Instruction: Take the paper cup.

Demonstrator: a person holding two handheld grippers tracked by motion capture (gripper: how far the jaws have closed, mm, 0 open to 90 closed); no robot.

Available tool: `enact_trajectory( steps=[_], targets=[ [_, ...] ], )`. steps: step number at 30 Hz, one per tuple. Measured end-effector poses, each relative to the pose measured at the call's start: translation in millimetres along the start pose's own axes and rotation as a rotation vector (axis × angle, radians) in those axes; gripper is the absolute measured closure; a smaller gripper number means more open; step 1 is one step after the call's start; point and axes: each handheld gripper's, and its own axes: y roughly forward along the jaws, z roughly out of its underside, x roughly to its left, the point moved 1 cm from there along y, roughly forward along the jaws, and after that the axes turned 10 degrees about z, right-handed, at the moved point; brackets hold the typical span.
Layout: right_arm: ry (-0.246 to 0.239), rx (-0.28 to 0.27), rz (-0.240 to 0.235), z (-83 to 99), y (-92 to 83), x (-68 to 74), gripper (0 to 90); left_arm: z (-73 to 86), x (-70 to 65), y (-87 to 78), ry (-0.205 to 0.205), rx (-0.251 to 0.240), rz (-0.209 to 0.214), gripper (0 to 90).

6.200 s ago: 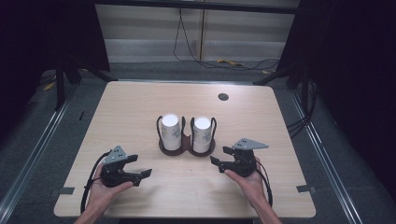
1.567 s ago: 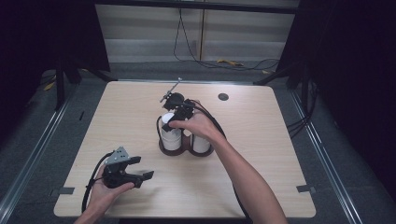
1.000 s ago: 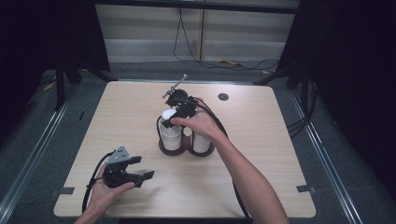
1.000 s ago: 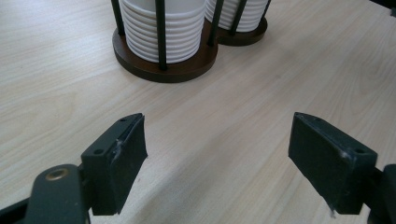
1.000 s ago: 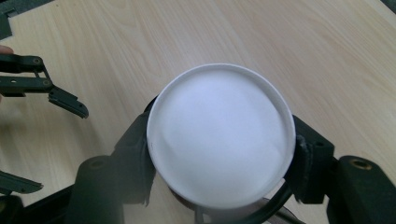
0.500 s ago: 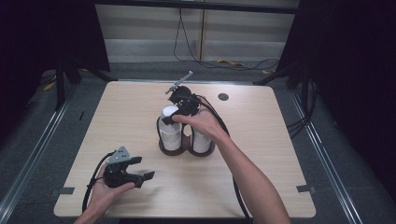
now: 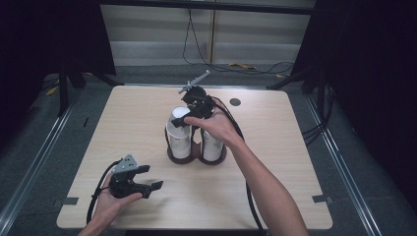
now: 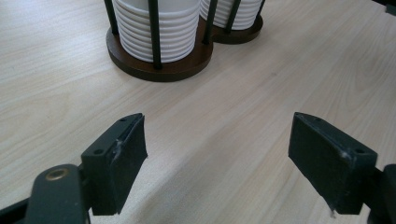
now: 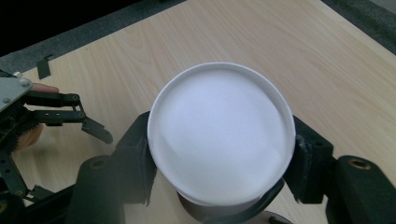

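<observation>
Your left gripper [image 7: 147,181] is resting low near the table's [image 7: 295,162] seven o'clock corner, its jaws standing spread wide with bare wood between them. Through the left gripper view you are looking across that gap at the dark wooden holder [image 8: 159,70], which is sitting toward twelve o'clock from the jaws, well apart from them, with ribbed white cups stacked inside its thin black bars.

Moving right, the holder [image 7: 196,156] is sitting at the table's centre, a stack of cups in each of its two rings. Your right gripper [image 7: 189,115] is reaching over the left stack, and you are pinching the top cup [image 7: 178,118] by its sides, raised slightly above the stack beneath it. In the right gripper view the cup's [image 9: 219,130] round white mouth is sitting squarely between the pads, both pressing its wall, at nine and three o'clock.
</observation>
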Motion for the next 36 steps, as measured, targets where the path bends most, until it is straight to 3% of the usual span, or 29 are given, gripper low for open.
enact_trajectory(
  steps=[6, 7, 9, 22, 30, 36],
  targets=[
    [-0.003, -0.028, -0.007, -1.6, -5.9, 1.9, 37.4, 0.2, 0.4, -0.8, -0.002, -0.010, -0.006, 19.2],
    [0.012, -0.040, -0.027, -1.0, -8.0, 1.6, 37.5, 0.0, -0.5, -1.9, 0.019, -0.019, -0.012, 21.1],
    [0.016, -0.043, -0.025, -0.5, -9.2, 1.3, 37.5, 0.0, -1.2, -2.4, 0.021, -0.025, -0.018, 23.1],
    [0.045, -0.110, -0.027, 8.2, -19.5, 2.7, 37.7, 1.0, 3.9, -5.9, -0.020, -0.030, -0.026, 19.7],
    [0.080, -0.172, -0.062, 17.2, -34.6, -1.7, 37.8, -1.7, 3.0, -11.8, -0.011, -0.057, -0.042, 19.7],
    [0.074, -0.204, -0.066, 29.0, -47.0, 2.2, 37.8, -6.2, 3.0, -10.5, -0.007, -0.057, -0.038, 19.4]
  ],
)
